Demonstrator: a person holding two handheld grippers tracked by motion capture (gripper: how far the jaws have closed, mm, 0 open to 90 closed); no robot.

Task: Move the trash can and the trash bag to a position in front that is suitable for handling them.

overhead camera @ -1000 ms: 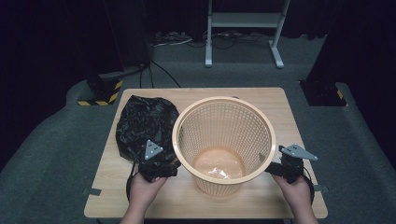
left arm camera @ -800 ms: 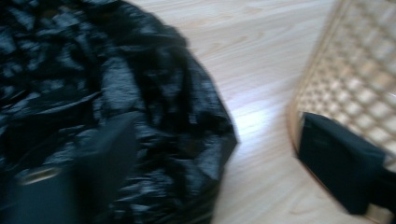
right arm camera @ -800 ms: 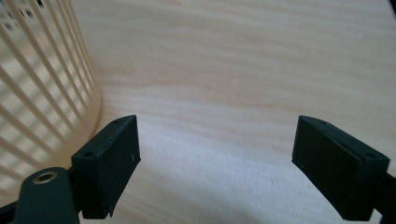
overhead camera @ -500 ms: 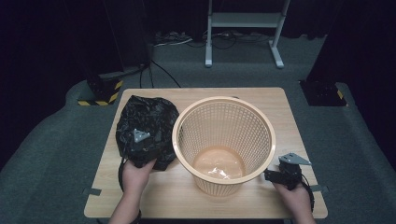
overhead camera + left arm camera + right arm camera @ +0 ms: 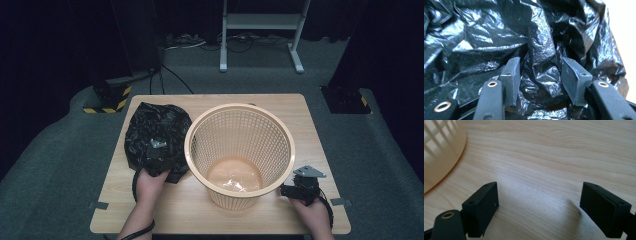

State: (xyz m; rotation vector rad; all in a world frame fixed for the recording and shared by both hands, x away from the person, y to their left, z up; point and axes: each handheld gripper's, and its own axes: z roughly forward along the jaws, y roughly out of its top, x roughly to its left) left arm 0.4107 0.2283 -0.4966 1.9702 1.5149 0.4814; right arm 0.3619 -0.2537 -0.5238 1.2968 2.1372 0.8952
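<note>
Left gripper point(image 5: 537, 75) has just been closing on a fold of the crumpled black plastic bag point(image 5: 155, 132) near the counter's left edge (pads seem to pinch it); right gripper point(image 5: 541, 207) gapes empty; lining the beige lattice basket point(image 5: 239, 150) remains.

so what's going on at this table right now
A person is working with a gripper in each hand. The left gripper is down in the crumpled black plastic bag beside the tan mesh basket; its jaws have just been closing, with a fold of bag between them. The right gripper stands open just above the bare wooden table, to the basket's right, holding nothing.
</note>
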